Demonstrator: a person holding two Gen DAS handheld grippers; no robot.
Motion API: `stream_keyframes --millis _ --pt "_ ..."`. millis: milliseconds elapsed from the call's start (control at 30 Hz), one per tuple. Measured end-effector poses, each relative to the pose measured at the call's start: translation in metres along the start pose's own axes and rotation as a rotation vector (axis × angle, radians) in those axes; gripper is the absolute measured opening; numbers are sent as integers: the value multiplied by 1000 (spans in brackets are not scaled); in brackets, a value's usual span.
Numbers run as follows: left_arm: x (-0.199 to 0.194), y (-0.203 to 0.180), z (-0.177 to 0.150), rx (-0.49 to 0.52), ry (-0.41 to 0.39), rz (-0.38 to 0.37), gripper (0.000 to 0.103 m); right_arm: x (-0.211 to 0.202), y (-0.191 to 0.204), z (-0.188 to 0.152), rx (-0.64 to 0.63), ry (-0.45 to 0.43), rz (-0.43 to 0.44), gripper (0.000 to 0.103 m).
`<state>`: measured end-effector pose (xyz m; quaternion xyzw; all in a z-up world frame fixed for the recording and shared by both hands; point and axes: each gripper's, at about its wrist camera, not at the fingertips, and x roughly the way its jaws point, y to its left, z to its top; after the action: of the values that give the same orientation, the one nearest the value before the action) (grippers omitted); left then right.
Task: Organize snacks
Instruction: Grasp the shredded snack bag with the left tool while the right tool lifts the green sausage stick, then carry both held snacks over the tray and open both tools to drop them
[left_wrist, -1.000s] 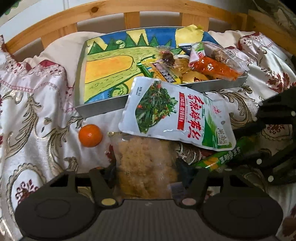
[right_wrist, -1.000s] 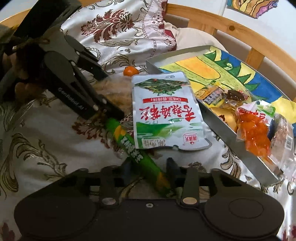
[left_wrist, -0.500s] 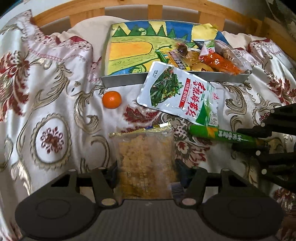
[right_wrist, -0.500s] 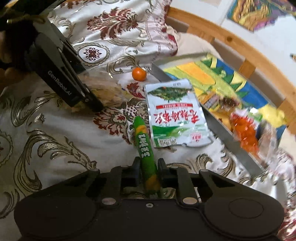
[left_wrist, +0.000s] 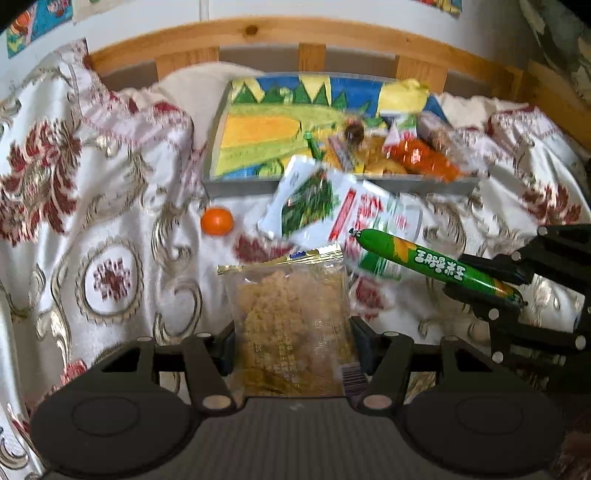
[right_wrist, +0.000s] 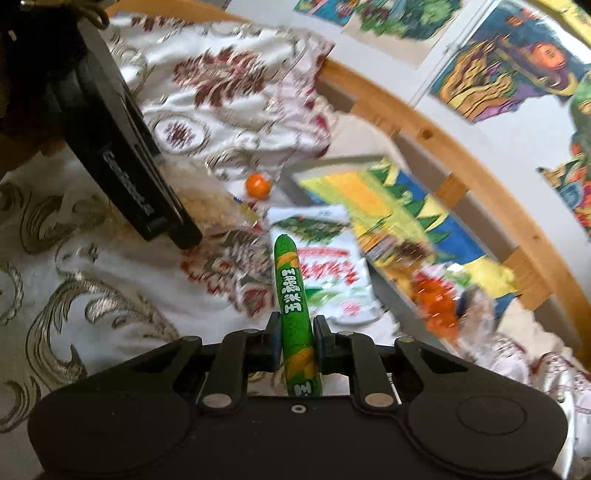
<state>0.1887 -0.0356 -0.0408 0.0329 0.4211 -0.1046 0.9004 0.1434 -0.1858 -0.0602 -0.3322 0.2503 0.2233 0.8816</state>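
So I had both tongs loaded at once. My right gripper (right_wrist: 295, 341) was clamped tight on the green corn sausage stick (right_wrist: 293, 295), pads squeezing its lower end, tip poking out over the white pickled-vegetable pouch (right_wrist: 325, 273). My left gripper (left_wrist: 291, 343) was pinching a clear bag of crumbly golden snack (left_wrist: 291, 328) by its sides, held off the floral bedspread (left_wrist: 92, 221). The painted tray (left_wrist: 258, 144) sat beyond, near the wooden rail, snacks piled at its right end. A small orange (left_wrist: 217, 220) lay loose just in front. I'd call this the carry stage; next I needed to bring both over the tray's rim and let go gently.
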Motion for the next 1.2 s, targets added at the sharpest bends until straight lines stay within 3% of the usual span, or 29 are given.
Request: stream_keyframes --millis 200,500,833,1200 --pt "-4 -9 38 -26 -86 27 64 -6 -23 12 69 -79 -92 18" --pt "9 -12 105 -52 -202 79 64 21 -78 29 241 -164 -197 18" --pt "57 -10 162 -52 -264 136 64 74 -142 45 478 -221 -202 18" --pt "125 -11 184 3 -234 192 64 132 -172 43 653 -258 -165 18"
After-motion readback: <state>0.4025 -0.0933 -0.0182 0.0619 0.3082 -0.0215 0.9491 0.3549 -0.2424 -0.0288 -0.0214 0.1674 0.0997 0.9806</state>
